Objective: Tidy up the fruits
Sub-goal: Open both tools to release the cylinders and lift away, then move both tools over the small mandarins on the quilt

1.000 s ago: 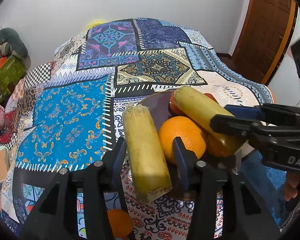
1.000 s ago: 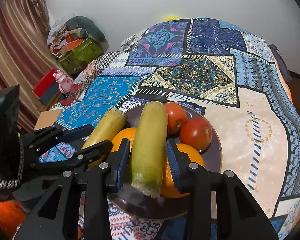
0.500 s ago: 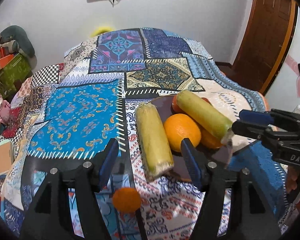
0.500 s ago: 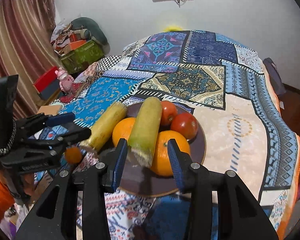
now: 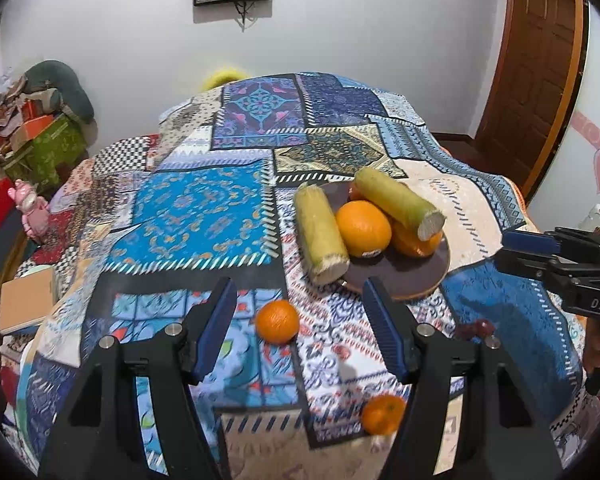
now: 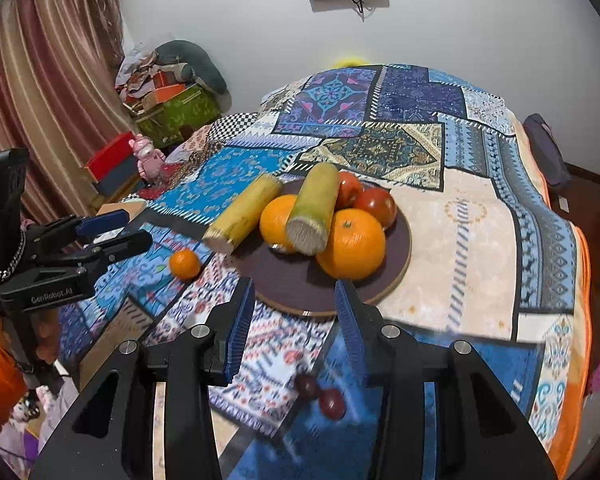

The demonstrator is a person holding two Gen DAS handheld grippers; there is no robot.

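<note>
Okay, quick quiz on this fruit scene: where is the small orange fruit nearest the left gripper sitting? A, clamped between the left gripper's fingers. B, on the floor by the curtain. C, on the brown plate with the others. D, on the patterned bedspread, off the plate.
D: the small orange fruit lies on the patterned bedspread, apart from the brown plate; the left gripper holds nothing.
</note>
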